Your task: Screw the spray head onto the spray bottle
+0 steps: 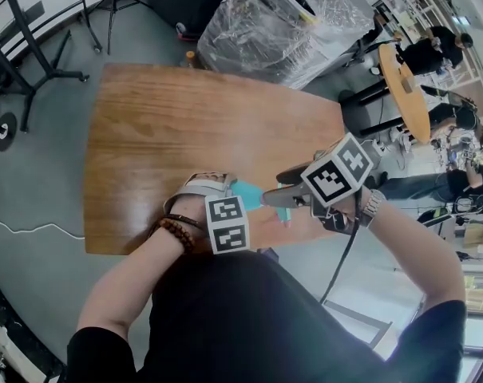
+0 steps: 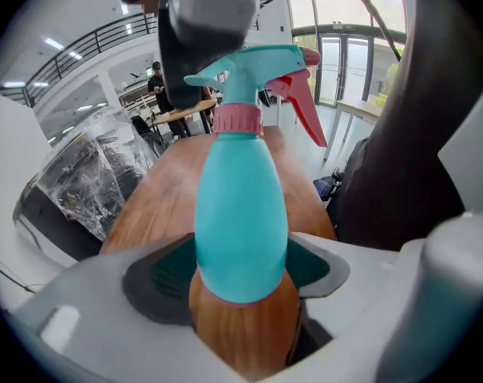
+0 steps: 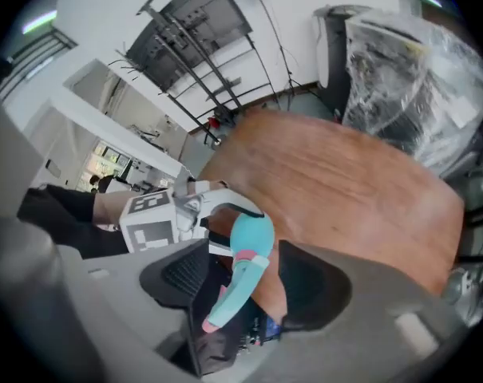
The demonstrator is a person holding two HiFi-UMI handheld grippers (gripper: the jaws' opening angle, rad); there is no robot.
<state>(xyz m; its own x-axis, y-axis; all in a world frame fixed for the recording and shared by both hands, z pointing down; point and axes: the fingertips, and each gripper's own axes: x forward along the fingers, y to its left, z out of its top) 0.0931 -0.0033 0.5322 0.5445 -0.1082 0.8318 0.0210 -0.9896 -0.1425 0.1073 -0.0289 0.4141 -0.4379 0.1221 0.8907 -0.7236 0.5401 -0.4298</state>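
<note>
Bottle point(image 2: 241, 214) at lower centre of the head view, over the tabletop point(image 1: 193, 126), base clamped in the left hand-held gripper point(image 2: 239, 268), spray head point(image 2: 257, 70) on its pink collar point(image 2: 238, 120), right hand-held gripper point(image 3: 245, 278) wide open around the head, pads clear.

A brown wooden counter point(image 1: 185, 142) with rounded corners stands on a grey floor point(image 1: 41, 174). Just beyond its far edge sits a bulky machine wrapped in clear plastic point(image 1: 289, 18). Black stand legs point(image 1: 29, 70) spread over the floor off the counter's far left corner. A thin white cable point(image 1: 33, 230) trails along the floor near its left edge. Off to the right, people point(image 1: 433, 50) in dark clothes are by a round wooden table point(image 1: 409, 94).
</note>
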